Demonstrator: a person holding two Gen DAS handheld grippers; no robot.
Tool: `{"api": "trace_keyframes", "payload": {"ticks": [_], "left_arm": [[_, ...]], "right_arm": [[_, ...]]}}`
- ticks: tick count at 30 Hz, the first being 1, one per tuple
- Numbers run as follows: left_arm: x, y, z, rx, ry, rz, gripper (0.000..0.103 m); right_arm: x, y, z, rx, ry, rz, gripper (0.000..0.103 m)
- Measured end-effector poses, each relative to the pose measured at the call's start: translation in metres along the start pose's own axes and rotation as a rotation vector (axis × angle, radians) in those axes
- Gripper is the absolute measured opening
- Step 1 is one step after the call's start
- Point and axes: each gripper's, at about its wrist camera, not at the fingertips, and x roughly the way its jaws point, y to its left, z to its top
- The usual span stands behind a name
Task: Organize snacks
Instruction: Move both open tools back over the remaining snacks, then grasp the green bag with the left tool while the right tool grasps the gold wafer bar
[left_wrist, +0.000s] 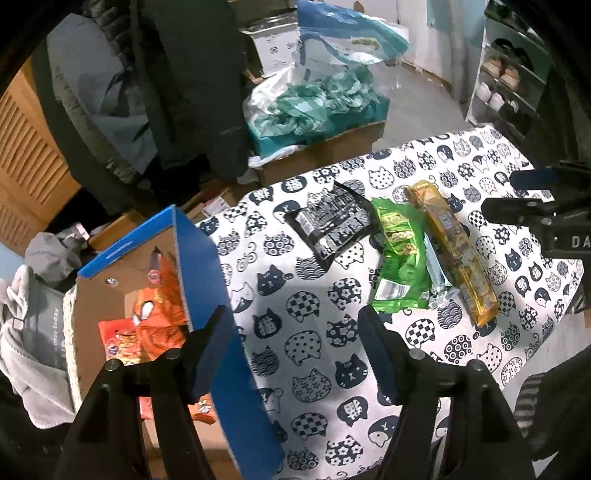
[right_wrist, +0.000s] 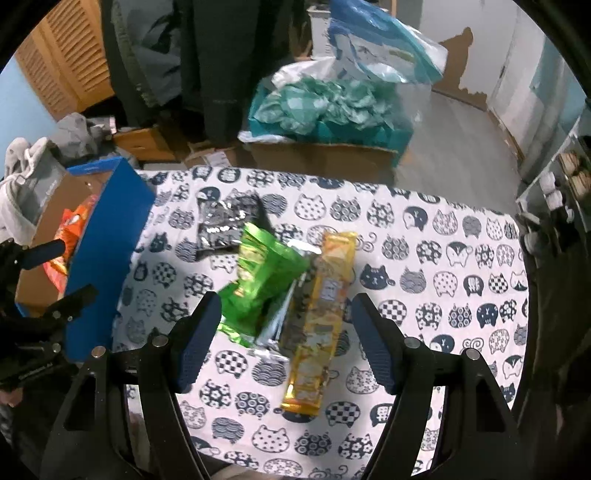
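A black snack bag (left_wrist: 330, 221) (right_wrist: 227, 221), a green snack bag (left_wrist: 400, 258) (right_wrist: 264, 280), a silver packet (left_wrist: 436, 277) (right_wrist: 279, 332) and a long yellow pack (left_wrist: 456, 251) (right_wrist: 321, 325) lie on the cat-print tablecloth (left_wrist: 314, 332) (right_wrist: 424, 258). A blue cardboard box (left_wrist: 207, 280) (right_wrist: 107, 251) at the table's left holds orange snack bags (left_wrist: 155, 321) (right_wrist: 74, 225). My left gripper (left_wrist: 295, 350) is open and empty by the box wall. My right gripper (right_wrist: 286, 332) is open, above the green bag and yellow pack; it also shows in the left wrist view (left_wrist: 517, 195).
Behind the table stand a cardboard box with teal bags (left_wrist: 317, 110) (right_wrist: 332, 110), dark hanging coats (left_wrist: 184, 92) and a wooden louvred door (left_wrist: 29, 147). A shoe rack (left_wrist: 506, 85) stands at the right. Grey clothes (left_wrist: 33, 332) lie left of the blue box.
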Motion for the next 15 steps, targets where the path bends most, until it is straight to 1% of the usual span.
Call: {"api": "trace_keyframes", "payload": {"ticks": [7, 15], "left_arm": [[0.021, -0.022, 0.006, 0.066, 0.013, -0.001, 0.072], [0.051, -0.040, 0.008, 0.118, 0.054, 0.005, 0.072]], "right_arm": [[0.033, -0.018, -0.015, 0.027, 0.072, -0.025, 0.073], [0.073, -0.030, -0.034, 0.040, 0.157, -0.021, 0.073]]}}
